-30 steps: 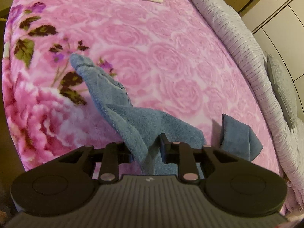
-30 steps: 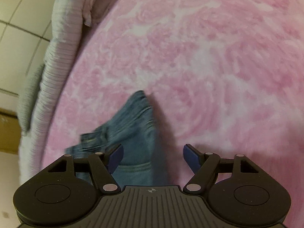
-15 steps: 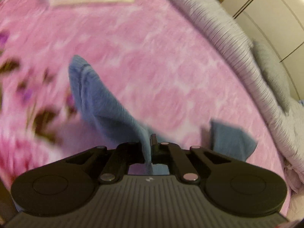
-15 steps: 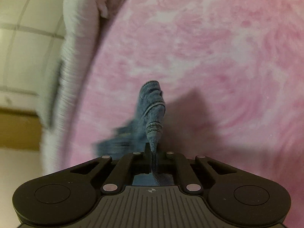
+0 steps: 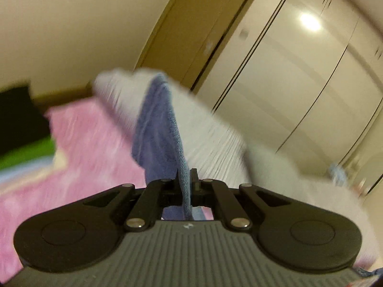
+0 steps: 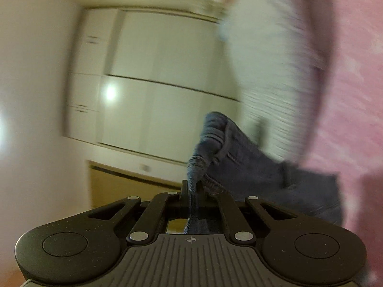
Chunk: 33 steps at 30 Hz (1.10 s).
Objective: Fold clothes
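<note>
Jeans (image 5: 158, 129) hang pinched in both grippers, lifted clear above the bed (image 5: 95, 148). In the left wrist view the left gripper (image 5: 186, 177) has its jaws closed tight on a blue denim edge; the cloth rises from the jaws as a narrow, upright fold and leans a little to the left, its top crossing in front of the grey quilt (image 5: 215, 138) that lies along the far side of the bed. Left of the jeans the pink blanket of the bed shows, streaked with blur, and at its far left edge sits a blurred stack of folded things (image 5: 28, 153), green on top of pale layers. Beyond the bed stand the pale wardrobe doors (image 5: 299, 83) with a bright light reflection on them.

In the right wrist view the right gripper (image 6: 192, 189) is likewise clamped on the jeans (image 6: 239, 162), on a bunched, stitched seam. From the jaws the denim bulges up and then spreads away to the right, toward the bed (image 6: 354, 95), whose pink blanket fills the right side of the view. The quilt (image 6: 275, 59) runs up between the jeans and the blanket. Left of the jeans are the wardrobe doors (image 6: 155, 83). Both views are heavily motion-blurred, so finer detail of the cloth cannot be told.
</note>
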Motion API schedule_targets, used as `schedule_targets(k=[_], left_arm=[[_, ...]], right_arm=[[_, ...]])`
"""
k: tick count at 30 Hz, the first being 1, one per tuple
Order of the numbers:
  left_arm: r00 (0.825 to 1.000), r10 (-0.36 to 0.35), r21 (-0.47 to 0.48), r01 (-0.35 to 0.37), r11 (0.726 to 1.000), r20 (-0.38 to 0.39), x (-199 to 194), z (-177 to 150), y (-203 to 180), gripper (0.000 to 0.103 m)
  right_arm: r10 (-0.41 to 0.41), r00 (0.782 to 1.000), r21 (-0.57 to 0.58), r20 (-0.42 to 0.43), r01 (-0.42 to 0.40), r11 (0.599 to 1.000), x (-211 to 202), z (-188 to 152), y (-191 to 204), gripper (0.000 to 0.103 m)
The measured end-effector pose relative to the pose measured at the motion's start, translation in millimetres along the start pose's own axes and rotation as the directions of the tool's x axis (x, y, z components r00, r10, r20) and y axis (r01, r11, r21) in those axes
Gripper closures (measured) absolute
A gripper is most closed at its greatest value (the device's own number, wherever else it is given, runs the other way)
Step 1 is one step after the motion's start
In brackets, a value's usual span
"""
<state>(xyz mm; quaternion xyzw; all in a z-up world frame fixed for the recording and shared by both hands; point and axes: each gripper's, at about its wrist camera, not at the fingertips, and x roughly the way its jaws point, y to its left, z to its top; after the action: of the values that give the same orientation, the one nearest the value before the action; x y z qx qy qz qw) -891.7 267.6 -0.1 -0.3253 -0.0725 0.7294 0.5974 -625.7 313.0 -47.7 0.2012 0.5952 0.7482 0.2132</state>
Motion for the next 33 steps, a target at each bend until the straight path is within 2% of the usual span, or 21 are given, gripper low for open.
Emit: schedule_targets(k=[3,6,8,10,12,13,14,15,16,18,19,20,21,22,23,24,27,28,29,31,33], left_arm=[[0.997,-0.055,-0.014,0.056,0.998,0.059,-23,33,-1,0.102],[0.996,-0.075,-0.057,0.078,0.995,0.058,-51,30,21,0.102],[0.998,-0.056,-0.082,0.057,0.995,0.015,-70,5,47,0.101],[0.998,-0.001,-0.091,-0.004,0.996,-0.060,-87,-34,78,0.101],[0.985,0.062,-0.115,-0.081,0.990,-0.163,-97,-80,110,0.101],[0.969,0.096,-0.127,-0.128,0.984,-0.228,-100,-108,128,0.100],[0.944,0.145,-0.120,-0.188,0.975,-0.296,-98,-137,145,0.099],[0.911,0.197,-0.105,-0.250,0.963,-0.362,-95,-166,161,0.098],[0.870,0.247,-0.085,-0.310,0.947,-0.426,-92,-194,177,0.092],[0.776,0.343,-0.033,-0.423,0.906,-0.529,-85,-248,207,0.089],[0.747,0.370,-0.011,-0.451,0.893,-0.552,-84,-264,215,0.089],[0.723,0.391,0.009,-0.471,0.882,-0.570,-84,-279,222,0.089],[0.697,0.412,0.030,-0.490,0.871,-0.587,-83,-293,229,0.087],[0.705,0.407,0.025,-0.484,0.874,-0.581,-86,-300,230,0.087],[0.721,0.395,0.013,-0.472,0.881,-0.569,-89,-304,229,0.086],[0.730,0.382,-0.005,-0.467,0.884,-0.566,-92,-308,230,0.084],[0.755,0.353,-0.091,-0.476,0.875,-0.552,-101,-309,233,0.080],[0.763,0.352,-0.125,-0.487,0.864,-0.542,-103,-309,235,0.079],[0.771,0.352,-0.162,-0.500,0.851,-0.530,-108,-309,237,0.078],[0.789,0.355,-0.239,-0.521,0.819,-0.502,-115,-309,247,0.076],[0.804,0.339,-0.304,-0.521,0.798,-0.489,-119,-309,257,0.071]], right_arm=[[0.112,0.991,-0.047,0.078,-0.109,0.993,-10,7,39,0.100],[0.142,0.984,-0.091,0.107,-0.133,0.987,-53,9,54,0.100],[0.071,0.992,-0.106,0.102,-0.060,0.993,-90,4,43,0.100],[-0.050,0.994,-0.097,0.094,0.059,0.994,-130,-6,18,0.100],[-0.217,0.973,-0.071,0.081,0.222,0.972,-167,-18,-19,0.100],[-0.312,0.947,-0.054,0.073,0.317,0.947,-184,-25,-41,0.100],[-0.426,0.903,-0.025,0.061,0.428,0.903,-199,-33,-69,0.100],[-0.533,0.845,0.004,0.045,0.534,0.846,-215,-41,-96,0.100],[-0.636,0.771,0.031,0.024,0.636,0.771,-229,-48,-125,0.099],[-0.820,0.571,0.081,-0.042,0.820,0.566,-249,-61,-185,0.092],[-0.861,0.503,0.106,-0.071,0.862,0.495,-257,-69,-207,0.090],[-0.888,0.448,0.130,-0.099,0.891,0.435,-266,-75,-227,0.090],[-0.886,0.449,0.159,-0.116,0.889,0.430,-272,-79,-239,0.090],[-0.884,0.450,0.181,-0.130,0.887,0.425,-278,-83,-250,0.090],[-0.883,0.451,0.174,-0.133,0.887,0.427,-278,-83,-254,0.090],[-0.879,0.459,0.160,-0.129,0.885,0.438,-274,-82,-257,0.090],[-0.867,0.486,0.131,-0.109,0.872,0.473,-262,-79,-265,0.089],[-0.866,0.490,0.132,-0.104,0.869,0.476,-269,-79,-266,0.086],[-0.864,0.493,0.134,-0.098,0.867,0.480,-275,-78,-268,0.078],[-0.856,0.510,0.142,-0.084,0.856,0.496,-282,-76,-268,0.032],[-0.845,0.531,0.150,-0.071,0.843,0.517,-286,-74,-266,0.030]])
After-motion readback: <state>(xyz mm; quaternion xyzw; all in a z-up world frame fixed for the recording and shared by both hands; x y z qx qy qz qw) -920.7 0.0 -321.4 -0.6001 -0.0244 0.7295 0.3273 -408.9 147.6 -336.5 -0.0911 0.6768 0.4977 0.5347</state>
